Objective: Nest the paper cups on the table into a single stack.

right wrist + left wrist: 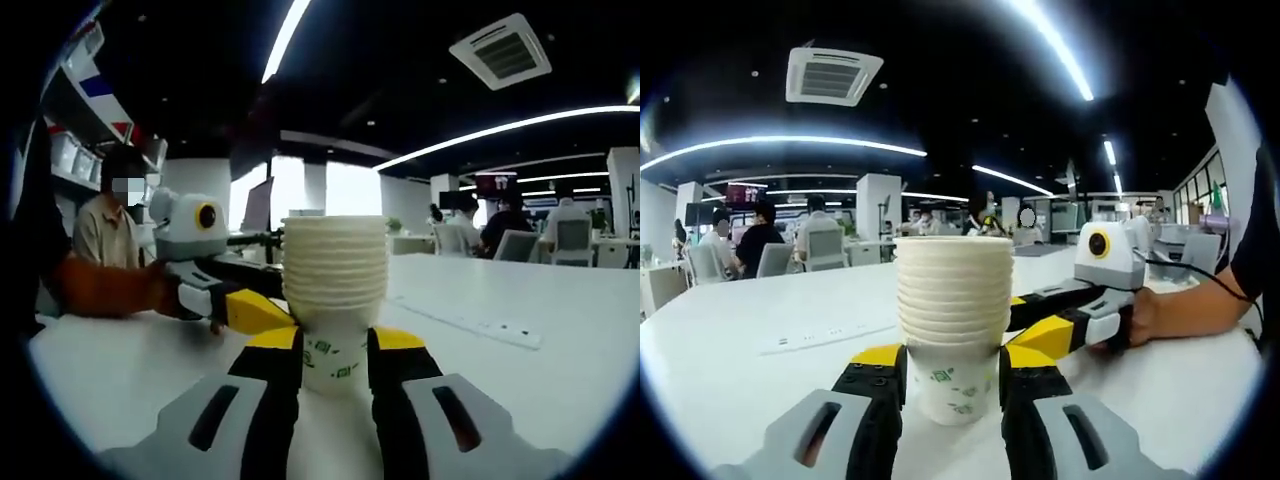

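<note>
Both claws close on the paper cup stack (953, 330) base, left claw (953, 385), right claw (334, 365); white worktop (740, 330) open around; office behind.

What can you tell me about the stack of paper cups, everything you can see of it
The stack of paper cups stands upright on the white table. It looks like off-white paper; many rolled rims sit close together in its upper part, and the bottom cup's wall carries small green prints. The left gripper has its yellow-tipped fingers on either side of the bottom cup, and the right gripper brackets it the same way from the opposite side. Whether the fingers press it or only sit alongside, I cannot tell.
</note>
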`<state>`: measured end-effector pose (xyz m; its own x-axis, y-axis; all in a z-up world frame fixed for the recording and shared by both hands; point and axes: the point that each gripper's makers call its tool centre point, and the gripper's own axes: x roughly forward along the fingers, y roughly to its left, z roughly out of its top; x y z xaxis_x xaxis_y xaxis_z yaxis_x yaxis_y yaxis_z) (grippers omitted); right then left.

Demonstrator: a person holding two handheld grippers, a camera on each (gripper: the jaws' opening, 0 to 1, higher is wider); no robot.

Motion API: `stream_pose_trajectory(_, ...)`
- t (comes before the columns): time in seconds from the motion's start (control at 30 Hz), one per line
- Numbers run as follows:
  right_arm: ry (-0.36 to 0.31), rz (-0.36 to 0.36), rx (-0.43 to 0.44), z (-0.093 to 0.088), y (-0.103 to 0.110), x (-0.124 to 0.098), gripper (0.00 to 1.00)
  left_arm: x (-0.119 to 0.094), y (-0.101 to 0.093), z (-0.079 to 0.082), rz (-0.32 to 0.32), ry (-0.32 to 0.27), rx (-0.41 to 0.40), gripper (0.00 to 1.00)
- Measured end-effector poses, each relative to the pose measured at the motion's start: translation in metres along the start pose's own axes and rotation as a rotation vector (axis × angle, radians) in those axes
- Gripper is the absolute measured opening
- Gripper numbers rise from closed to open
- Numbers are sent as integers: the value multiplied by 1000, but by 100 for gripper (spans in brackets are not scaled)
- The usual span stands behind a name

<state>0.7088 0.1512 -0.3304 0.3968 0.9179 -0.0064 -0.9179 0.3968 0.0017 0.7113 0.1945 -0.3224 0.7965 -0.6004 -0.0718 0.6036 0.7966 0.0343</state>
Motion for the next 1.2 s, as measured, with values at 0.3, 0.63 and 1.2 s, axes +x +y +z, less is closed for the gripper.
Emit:
stream_pose_trajectory(0.3,-31,7,48,5,-2,-2,34,-3,-2,9,-6,-26,-7,44)
stream_pose_trajectory(0.63,-44,23,76,6,-1,-3,44,-6,-1,14,-12,-44,-18,51)
stream_pose_trajectory(1.2,-100,49,159,14,-3,-9,47,-9,0,17,-36,-61,-46,58)
